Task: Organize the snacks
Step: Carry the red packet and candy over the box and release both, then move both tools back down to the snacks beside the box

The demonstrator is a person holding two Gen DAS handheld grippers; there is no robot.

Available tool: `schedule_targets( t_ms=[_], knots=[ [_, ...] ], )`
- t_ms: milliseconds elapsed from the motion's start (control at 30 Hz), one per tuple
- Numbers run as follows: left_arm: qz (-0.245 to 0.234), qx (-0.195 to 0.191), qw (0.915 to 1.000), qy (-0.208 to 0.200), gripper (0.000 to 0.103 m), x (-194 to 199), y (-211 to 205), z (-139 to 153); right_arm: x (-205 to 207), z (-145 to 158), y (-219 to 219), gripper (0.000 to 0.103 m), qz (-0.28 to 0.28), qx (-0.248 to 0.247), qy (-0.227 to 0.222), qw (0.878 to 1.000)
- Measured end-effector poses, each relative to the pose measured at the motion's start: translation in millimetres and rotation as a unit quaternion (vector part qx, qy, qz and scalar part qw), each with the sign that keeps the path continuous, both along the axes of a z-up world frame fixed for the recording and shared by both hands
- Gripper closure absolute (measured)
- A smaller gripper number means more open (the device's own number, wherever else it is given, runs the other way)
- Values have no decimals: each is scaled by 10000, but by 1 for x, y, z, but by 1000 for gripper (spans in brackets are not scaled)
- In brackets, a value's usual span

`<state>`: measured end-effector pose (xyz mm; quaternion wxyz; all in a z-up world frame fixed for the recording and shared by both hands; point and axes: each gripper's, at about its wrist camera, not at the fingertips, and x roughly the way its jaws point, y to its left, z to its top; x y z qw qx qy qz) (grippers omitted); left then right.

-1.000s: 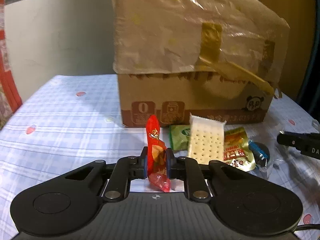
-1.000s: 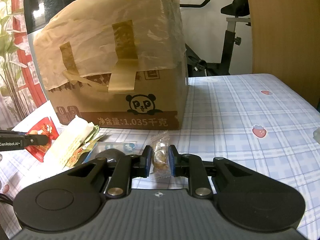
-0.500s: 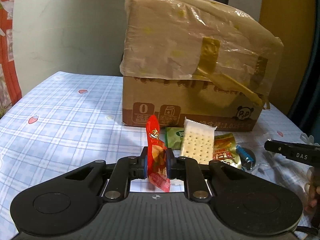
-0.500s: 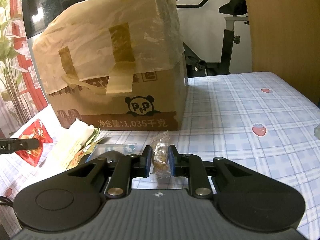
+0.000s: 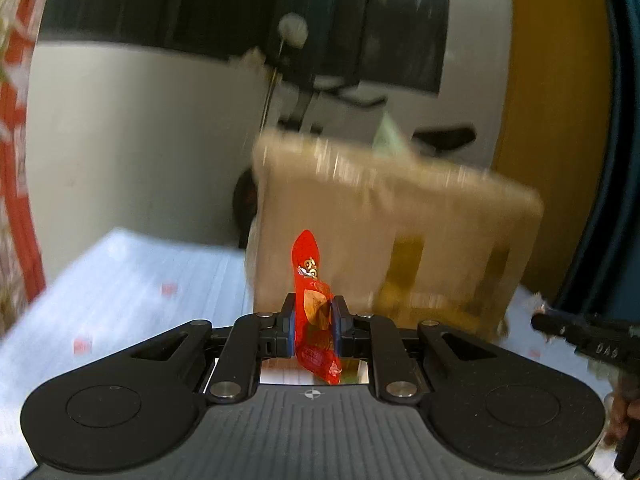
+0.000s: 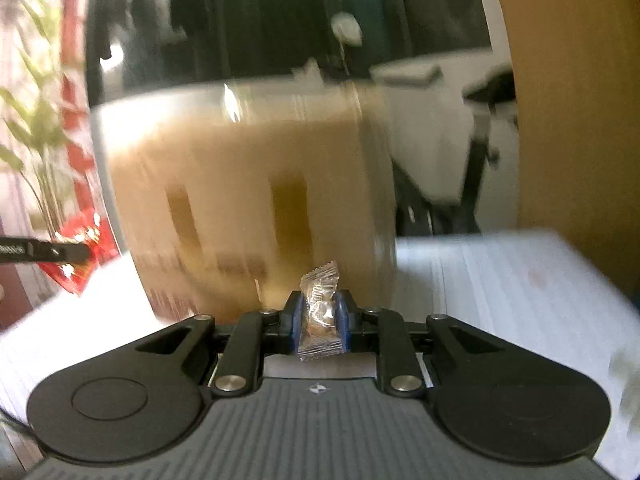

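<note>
The left tongs [image 5: 313, 322] pinch a red snack packet [image 5: 311, 304], held upright in front of the taped cardboard box [image 5: 384, 232] on the checked counter [image 5: 132, 292]. The right tongs [image 6: 321, 322] pinch a clear-wrapped candy [image 6: 321, 314], also before the box, near its right corner.

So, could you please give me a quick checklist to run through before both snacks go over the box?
1. Left claw clamped on the red snack packet: ok.
2. Right claw clamped on the clear wrapped candy: ok.
3. Cardboard box ahead of both claws: ok.
4. Box top open to drop snacks in: cannot tell, the view is blurred.
5. Both claws apart from each other: ok.
</note>
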<state>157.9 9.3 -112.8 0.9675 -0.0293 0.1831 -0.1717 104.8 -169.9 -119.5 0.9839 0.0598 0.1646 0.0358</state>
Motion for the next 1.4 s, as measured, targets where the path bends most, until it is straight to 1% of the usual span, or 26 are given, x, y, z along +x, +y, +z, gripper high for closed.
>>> schedule_targets(
  t_ms=[100, 167, 267, 367, 433, 533, 633, 667, 700, 733, 767, 800, 833, 933, 1000, 1100, 1167, 1267, 1400],
  knots=[
    [-70, -35, 9993, -367, 85, 4, -3, 30, 6, 42, 1, 83, 116, -88, -543, 9984],
    [-128, -102, 9981, -588, 85, 9, -5, 50, 12, 65, 4, 83, 209, -120, -802, 9965],
    [-173, -156, 9964, -814, 85, 23, -14, 76, 32, 94, 8, 83, 331, -276, -980, 9943],
    [-238, -281, 9959, -826, 85, 48, -25, 94, 62, 107, 11, 83, 300, -376, -863, 9951],
    [-197, -304, 9966, -734, 85, 68, -36, 100, 89, 110, 11, 83, 113, -316, -677, 9971],
    [40, -207, 9985, -505, 85, 100, -53, 106, 119, 105, 7, 83, -206, 7, -294, 9994],
    [-158, 16, 9999, 10, 84, 127, -65, 104, 139, 96, 0, 81, -525, 169, 141, 9984],
    [-235, 90, 9996, 137, 83, 132, -67, 103, 143, 94, -1, 80, -606, 196, 244, 9977],
    [-289, 155, 9992, 241, 74, 134, -68, 102, 143, 95, -4, 71, -635, 212, 252, 9974],
    [-289, 168, 9989, 314, 66, 133, -64, 102, 141, 96, -8, 60, -641, 283, 224, 9973],
    [-284, 116, 9991, 287, 53, 129, -60, 100, 136, 97, -11, 57, -603, 409, 146, 9972],
    [-303, 71, 9993, 213, 44, 124, -57, 99, 130, 98, -16, 55, -516, 561, 43, 9971],
    [-314, 64, 9993, 177, 42, 120, -54, 98, 127, 100, -20, 55, -461, 642, -5, 9969],
    [-378, 154, 9989, 226, 41, 114, -48, 95, 113, 104, -26, 55, -404, 708, -76, 9966],
    [-421, 186, 9986, 251, 37, 106, -44, 95, 103, 104, -27, 55, -369, 723, -142, 9966],
    [-515, 82, 9983, 264, 31, 93, -34, 95, 92, 104, -25, 55, -374, 830, -234, 9956],
    [-514, 28, 9982, 294, 31, 84, -30, 90, 81, 103, -24, 55, -408, 965, -309, 9940],
    [-395, -63, 9986, 350, 31, 61, -22, 78, 70, 101, -18, 53, -352, 1010, -417, 9934],
    [-229, -102, 9987, 441, 31, 34, -14, 55, 48, 90, -1, 53, -169, 799, -558, 9951]
  ],
)
